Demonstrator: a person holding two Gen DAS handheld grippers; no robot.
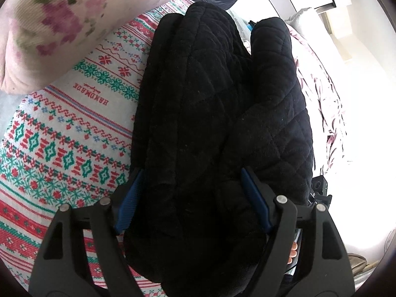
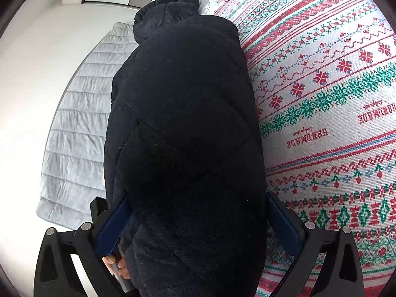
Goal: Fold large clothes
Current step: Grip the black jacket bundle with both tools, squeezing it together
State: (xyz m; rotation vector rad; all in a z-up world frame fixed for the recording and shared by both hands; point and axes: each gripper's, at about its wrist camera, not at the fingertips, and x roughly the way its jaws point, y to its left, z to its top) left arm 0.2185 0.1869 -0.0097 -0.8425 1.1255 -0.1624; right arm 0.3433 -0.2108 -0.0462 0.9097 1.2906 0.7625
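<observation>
Left wrist view: the black quilted coat is clamped between the fingers of the left gripper, over the patterned blanket. Right wrist view: the right gripper is clenched on the coat's bulk, blanket alongside

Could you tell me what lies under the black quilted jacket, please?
The black quilted jacket rests on a cross-stitch patterned bedspread printed "HANDMADE", which shows beside it. The bedspread directly beneath is covered, so anything else there cannot be seen.
</observation>
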